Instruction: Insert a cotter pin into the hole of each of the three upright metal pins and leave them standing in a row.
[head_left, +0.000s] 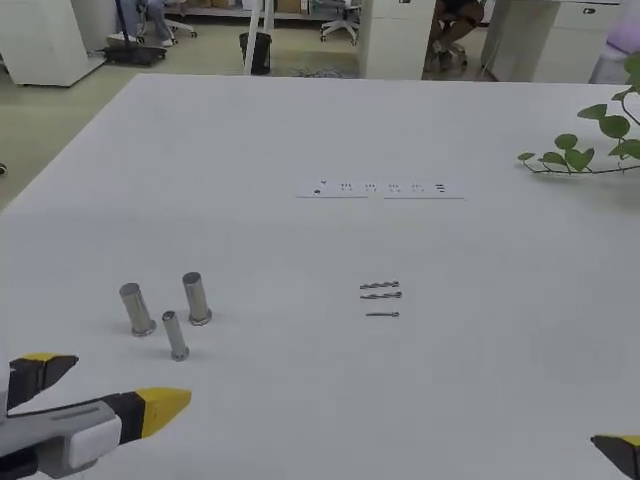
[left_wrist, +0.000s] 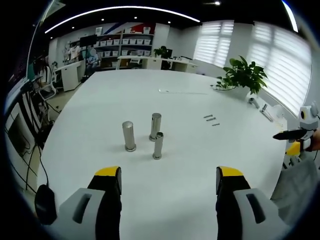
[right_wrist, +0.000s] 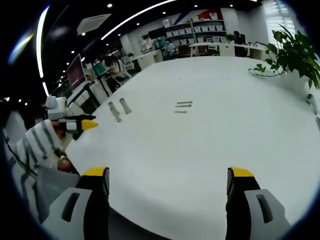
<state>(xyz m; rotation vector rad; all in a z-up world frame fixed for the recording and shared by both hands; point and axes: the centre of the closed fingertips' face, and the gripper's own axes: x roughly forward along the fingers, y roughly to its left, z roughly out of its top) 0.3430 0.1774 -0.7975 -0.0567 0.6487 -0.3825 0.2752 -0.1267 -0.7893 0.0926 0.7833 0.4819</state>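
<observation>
Three upright metal pins stand in a loose cluster on the white table at the left: one (head_left: 135, 308), one (head_left: 196, 298) and a thinner one (head_left: 175, 335). Three cotter pins (head_left: 381, 296) lie flat in a short column near the table's middle. My left gripper (head_left: 105, 385) is open and empty just in front of the metal pins (left_wrist: 155, 134), its yellow-tipped jaws (left_wrist: 169, 180) wide apart. My right gripper (right_wrist: 169, 180) is open and empty, low at the right near the table's front edge (head_left: 618, 452). The cotter pins (right_wrist: 182, 106) lie well ahead of it.
A flush socket panel (head_left: 380, 188) sits in the table beyond the cotter pins. A leafy plant (head_left: 590, 140) reaches in at the far right edge. Desks, chairs and shelving stand beyond the table. A striped sleeve (right_wrist: 37, 145) holds the left gripper (right_wrist: 77, 122).
</observation>
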